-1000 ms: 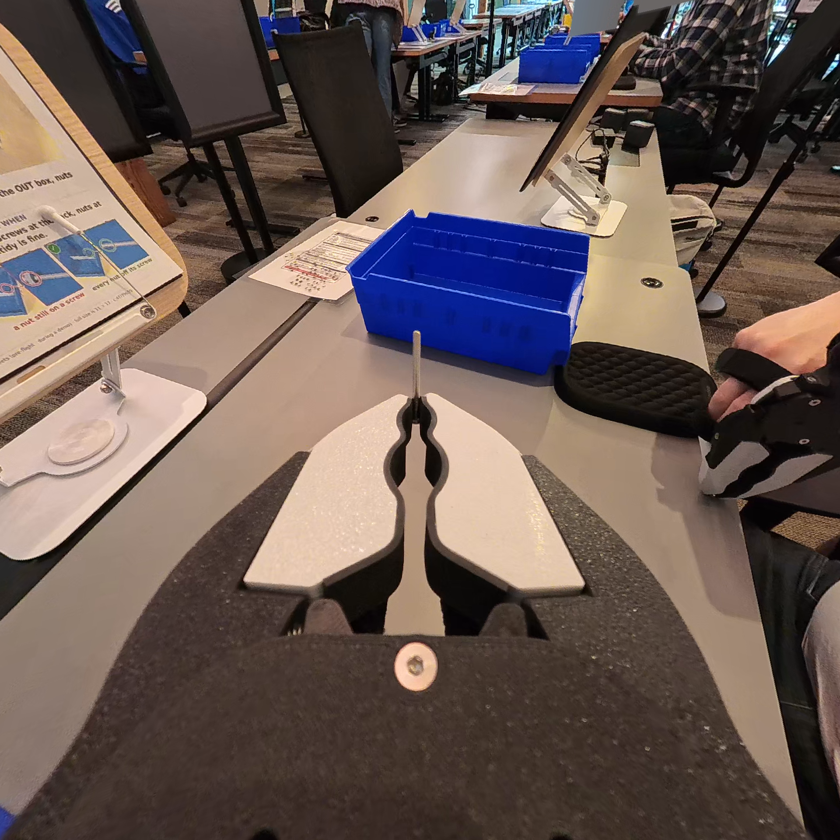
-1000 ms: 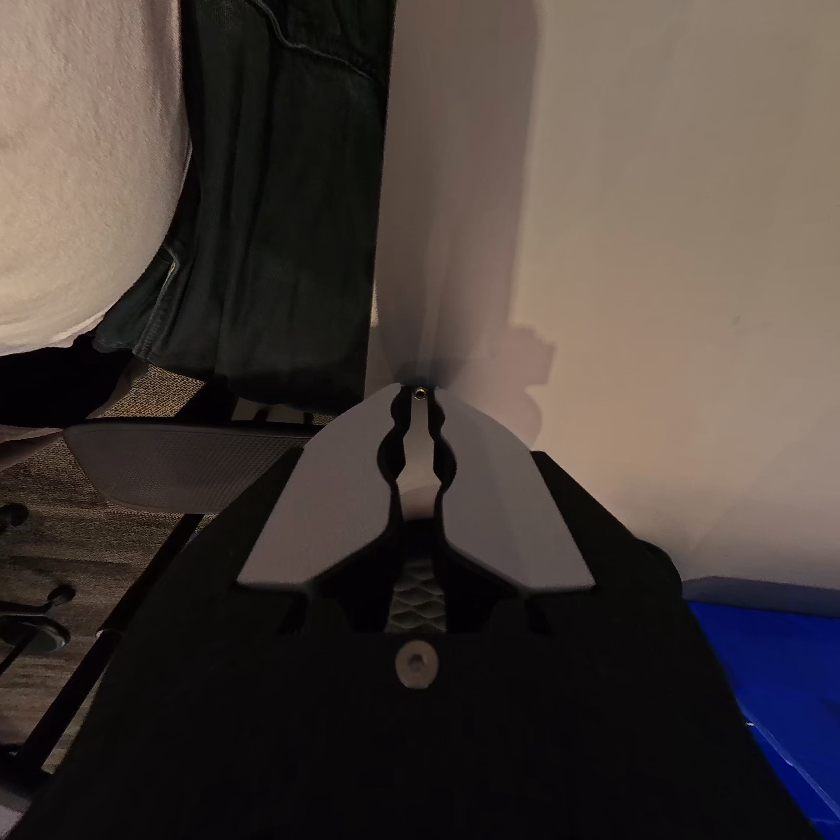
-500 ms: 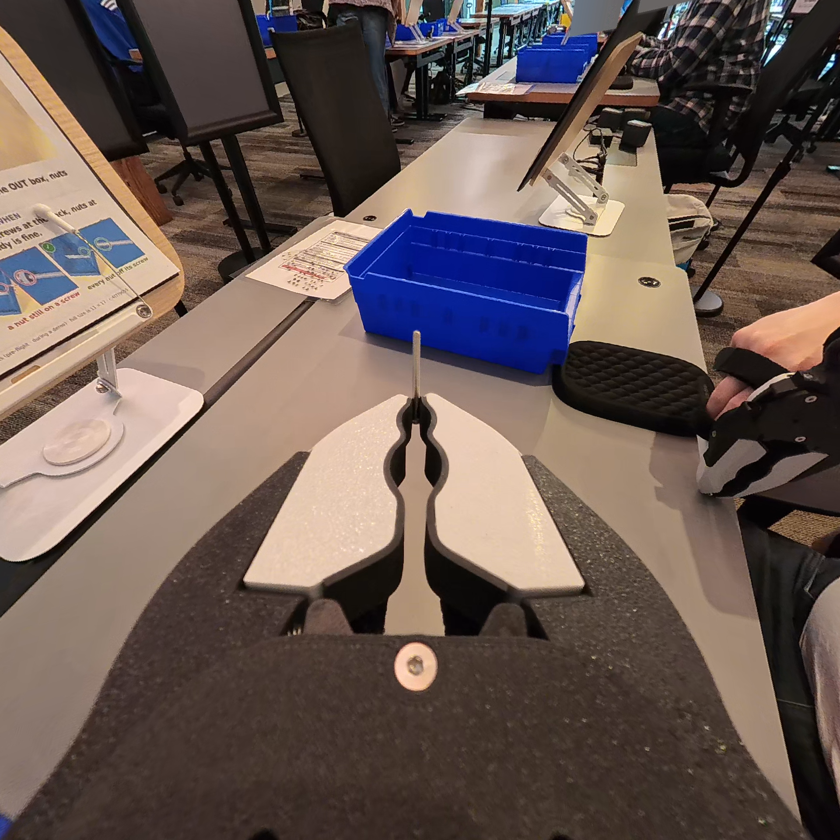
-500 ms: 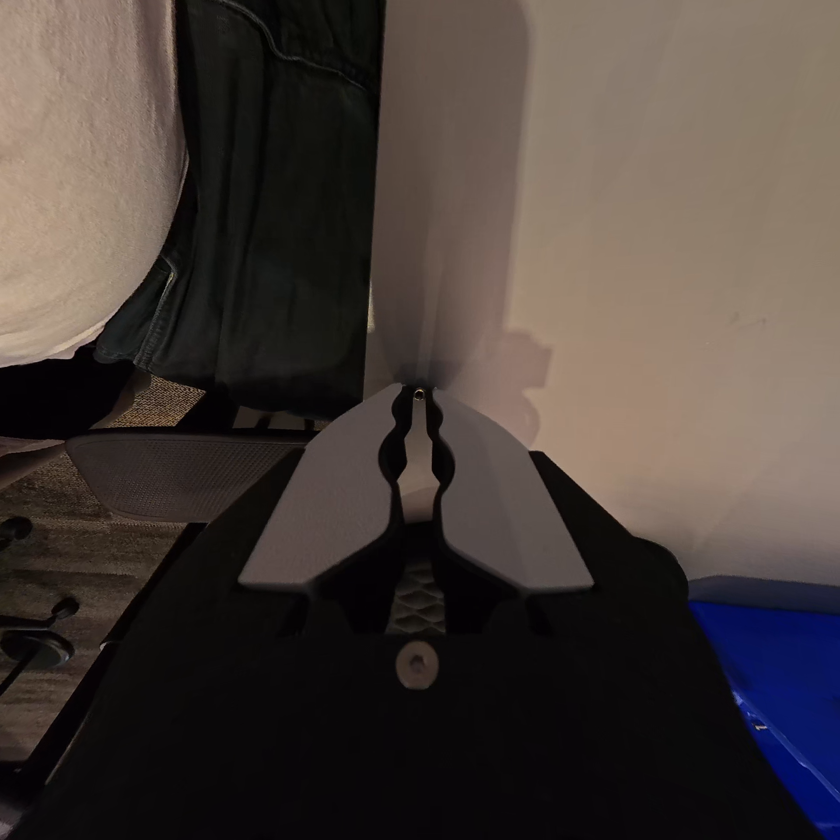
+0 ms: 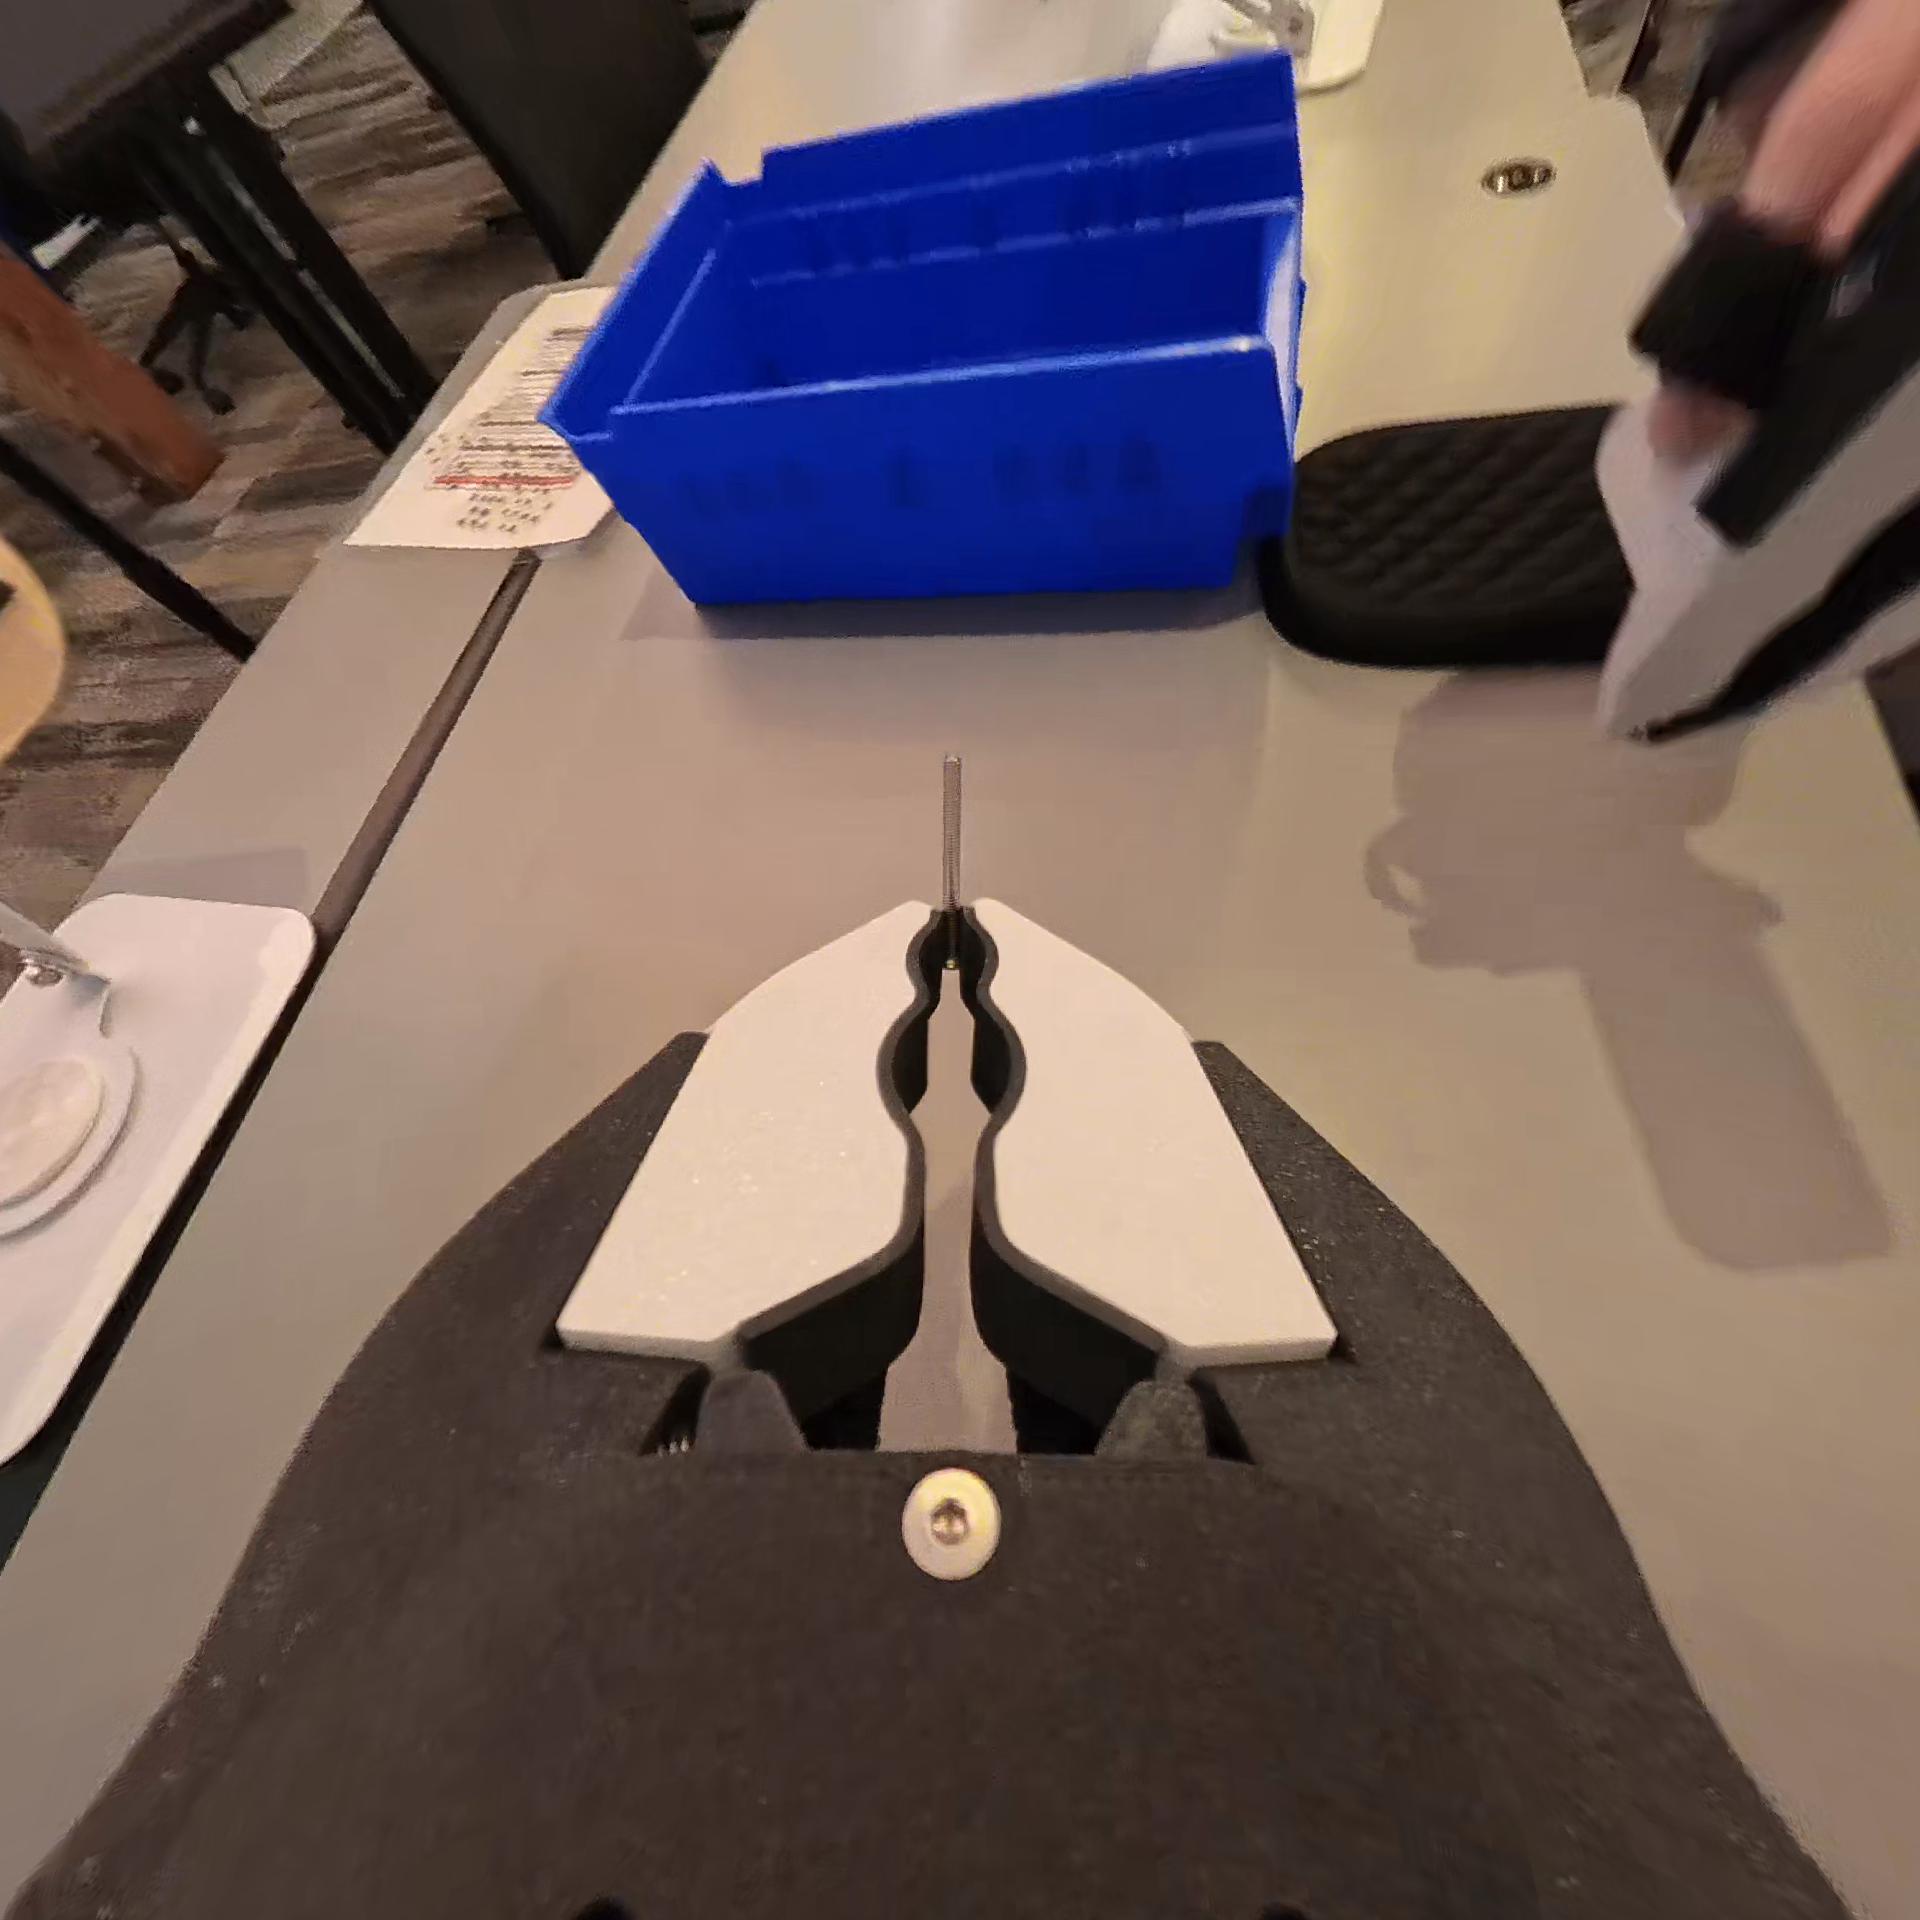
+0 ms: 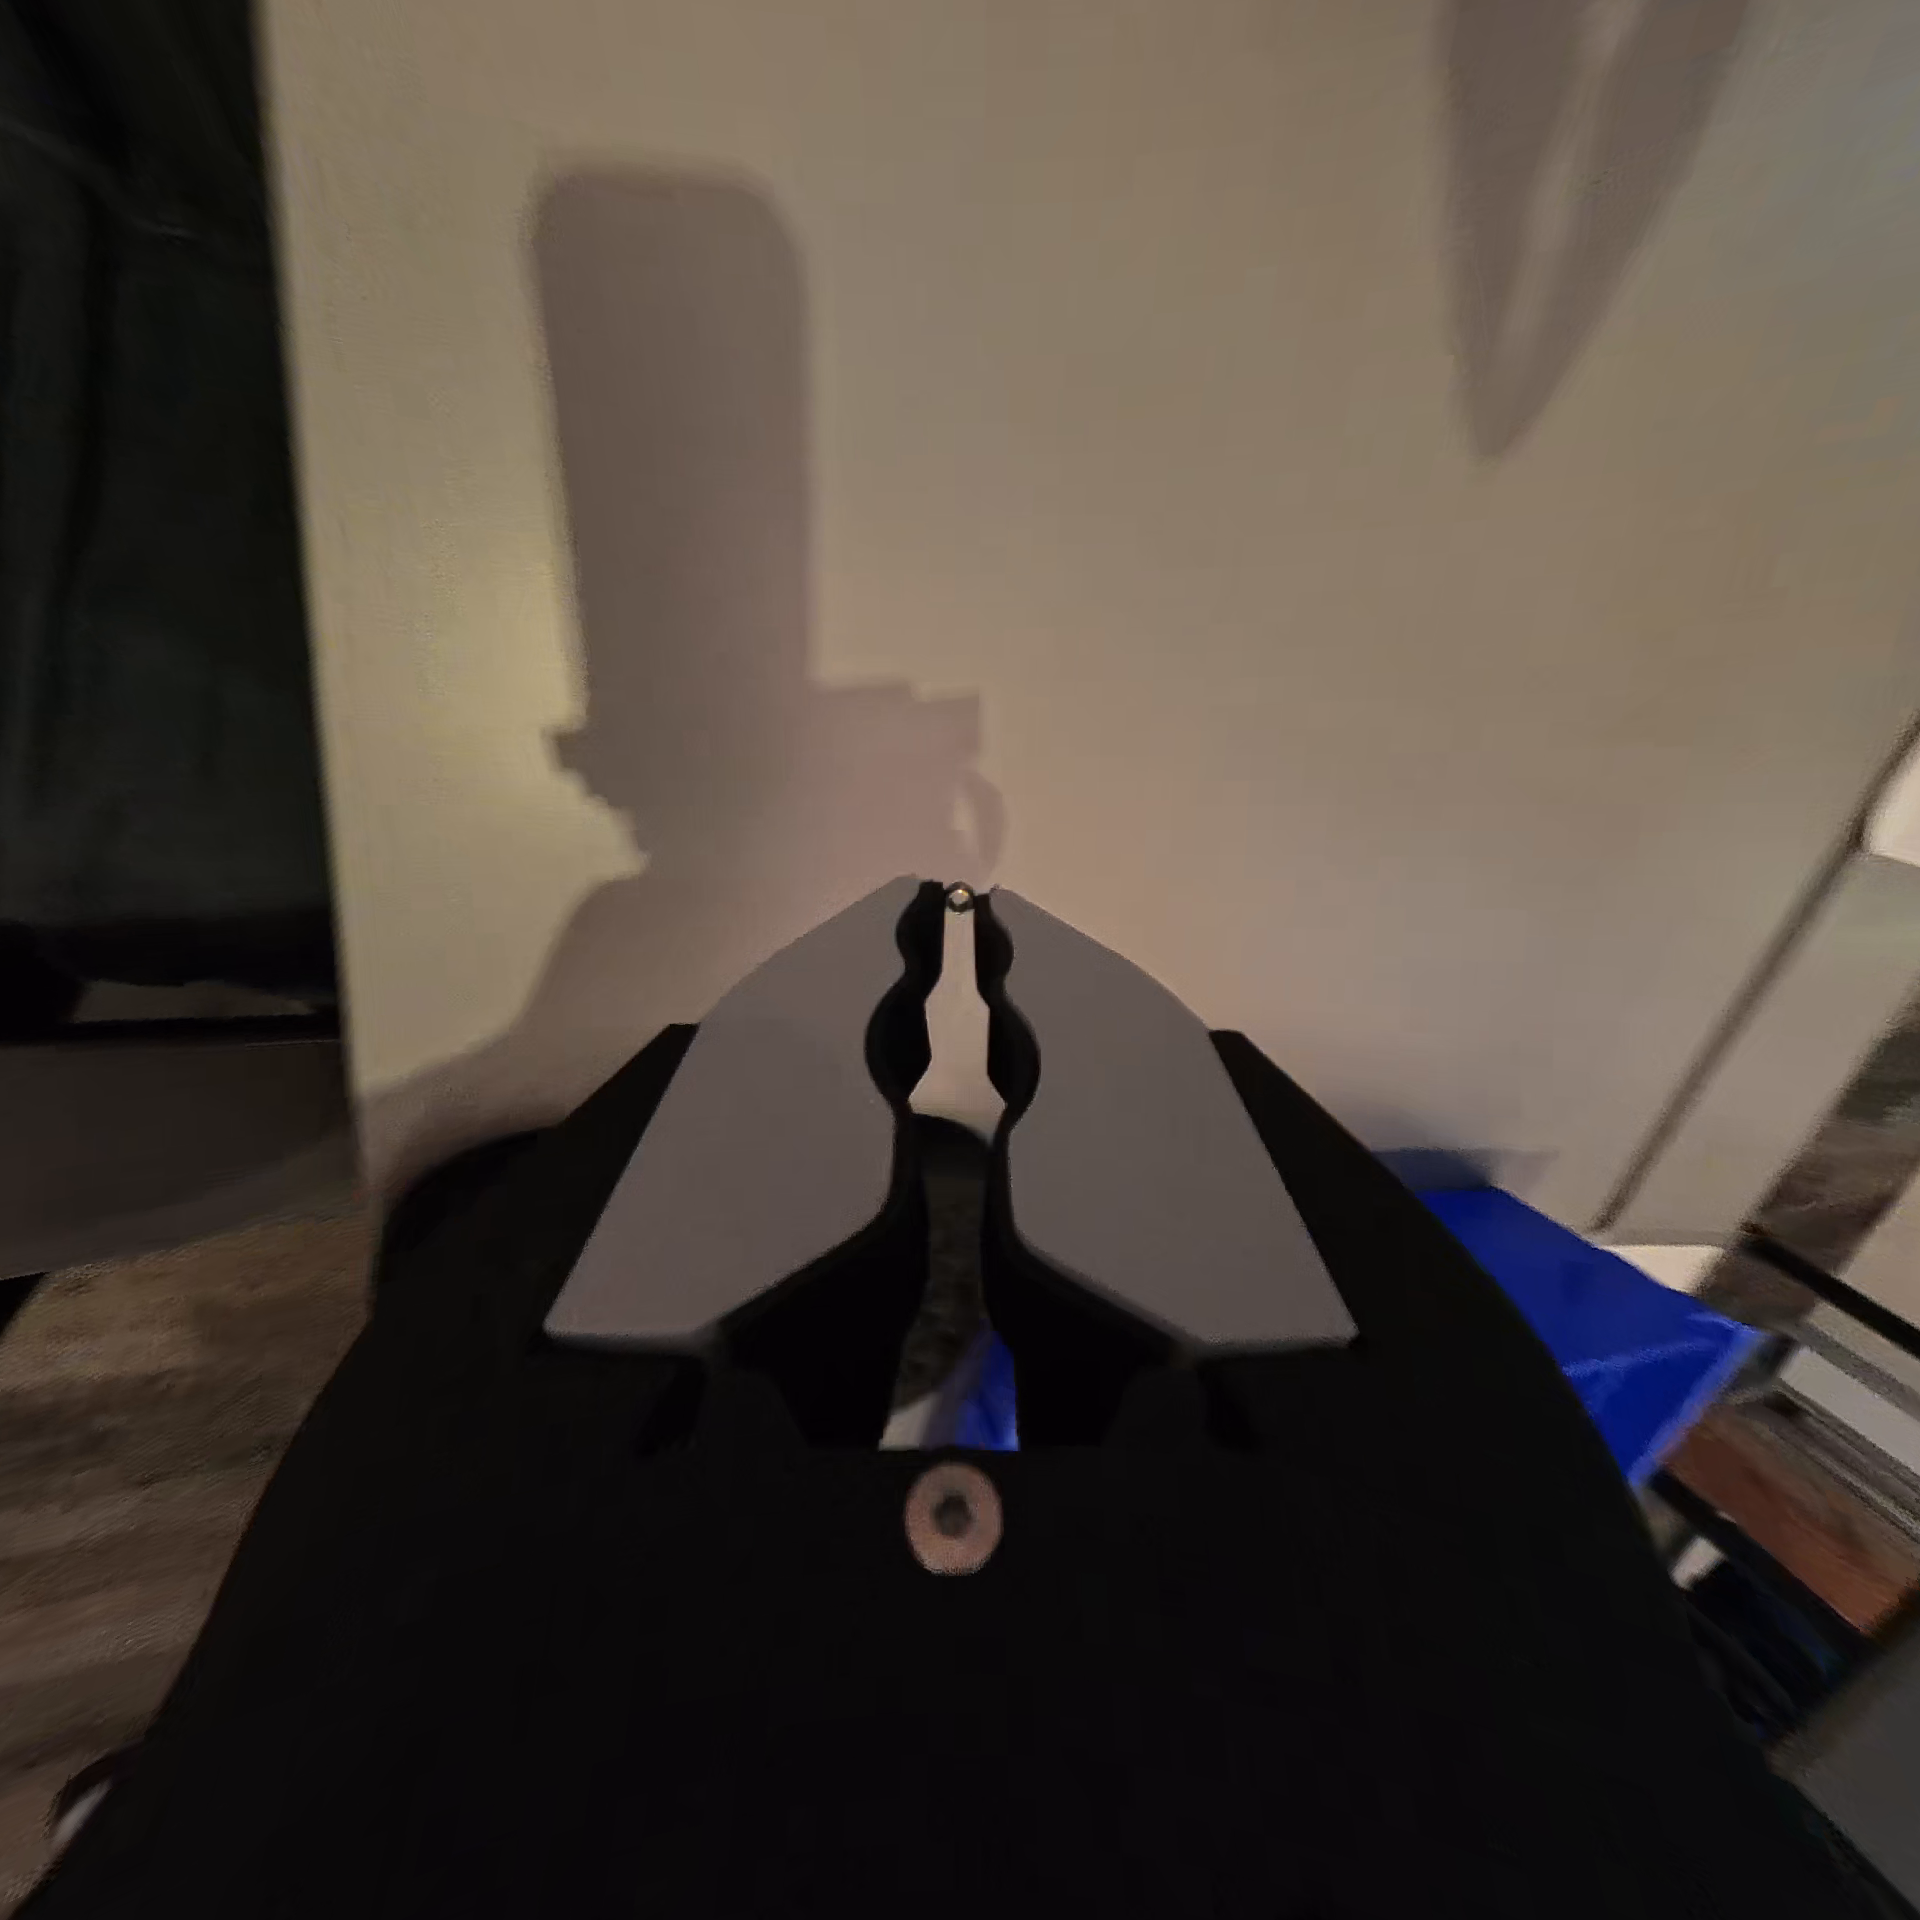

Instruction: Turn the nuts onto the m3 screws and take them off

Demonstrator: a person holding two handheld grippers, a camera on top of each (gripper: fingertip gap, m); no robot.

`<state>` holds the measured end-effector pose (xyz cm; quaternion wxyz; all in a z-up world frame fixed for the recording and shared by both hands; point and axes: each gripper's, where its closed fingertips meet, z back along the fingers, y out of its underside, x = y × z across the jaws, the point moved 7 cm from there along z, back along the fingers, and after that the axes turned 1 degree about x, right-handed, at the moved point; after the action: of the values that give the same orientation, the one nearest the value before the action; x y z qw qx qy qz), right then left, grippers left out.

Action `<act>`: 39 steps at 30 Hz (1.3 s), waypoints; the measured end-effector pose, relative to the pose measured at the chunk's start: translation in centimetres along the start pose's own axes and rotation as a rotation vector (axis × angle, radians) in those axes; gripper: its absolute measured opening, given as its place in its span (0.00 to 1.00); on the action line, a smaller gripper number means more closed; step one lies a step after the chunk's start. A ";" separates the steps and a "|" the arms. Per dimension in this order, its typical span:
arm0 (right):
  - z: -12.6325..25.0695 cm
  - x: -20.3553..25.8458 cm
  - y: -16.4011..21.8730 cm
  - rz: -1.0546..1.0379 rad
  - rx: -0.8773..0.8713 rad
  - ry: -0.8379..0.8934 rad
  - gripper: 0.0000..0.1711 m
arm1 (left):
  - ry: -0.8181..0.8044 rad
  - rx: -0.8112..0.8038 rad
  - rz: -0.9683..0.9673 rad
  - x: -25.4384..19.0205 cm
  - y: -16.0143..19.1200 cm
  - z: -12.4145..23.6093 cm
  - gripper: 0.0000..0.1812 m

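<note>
The left gripper point(image 5: 951, 914) has its jaws drawn together on the head end of a thin, threaded metal screw point(image 5: 951, 831), which sticks straight out past the fingertips toward 12 o'clock, bare along its visible length, above the grey table point(image 5: 727, 831). At 9 o'clock on the table lies a white stand base point(image 5: 156, 997).

Farther off, at about 12 o'clock, sits a blue bin point(image 5: 935, 499); what shows of its inside is a lengthwise divider and slotted walls, and the floor of it cannot be seen. A printed white sheet point(image 5: 488, 488) lies just beside the bin at 10 o'clock. A black quilted pad point(image 5: 1444, 551) lies against the bin's right side at 1 o'clock. At 2 o'clock the right gripper point(image 5: 1652, 727), blurred, hangs above the table in a person's hand point(image 5: 1829, 135).

In its own view, the right gripper point(image 6: 958, 891) is closed down to a narrow slit, pinching a small ring-shaped metal nut point(image 6: 958, 894) at the very fingertips. A corner of the blue bin point(image 6: 1558, 1309) shows at 4 o'clock.
</note>
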<state>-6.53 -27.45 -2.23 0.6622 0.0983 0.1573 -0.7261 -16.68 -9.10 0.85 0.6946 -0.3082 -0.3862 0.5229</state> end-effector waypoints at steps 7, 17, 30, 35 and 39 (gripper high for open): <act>3.7 -9.3 -1.5 0.006 -0.190 0.227 0.03 | 0.033 0.005 -0.106 -0.2 2.3 -2.0 0.01; 2.8 -14.3 -3.2 0.065 -0.291 0.278 0.03 | -0.031 -0.181 -0.223 0.7 2.7 -0.5 0.01; 0.3 -14.3 -2.8 0.127 -0.343 0.302 0.03 | -0.053 -0.141 -0.315 0.5 3.7 -1.1 0.01; -0.6 -14.1 -3.3 0.149 -0.339 0.279 0.03 | -0.029 -0.146 -0.316 0.0 3.5 -1.4 0.01; -0.9 -14.1 -3.2 0.148 -0.324 0.270 0.03 | -0.023 -0.144 -0.316 -0.2 3.5 -1.5 0.01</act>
<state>-8.30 -13.80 2.23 0.6935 0.0984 0.3515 -0.6211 -17.13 -8.37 -2.81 0.7398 -0.2865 -0.4743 0.3816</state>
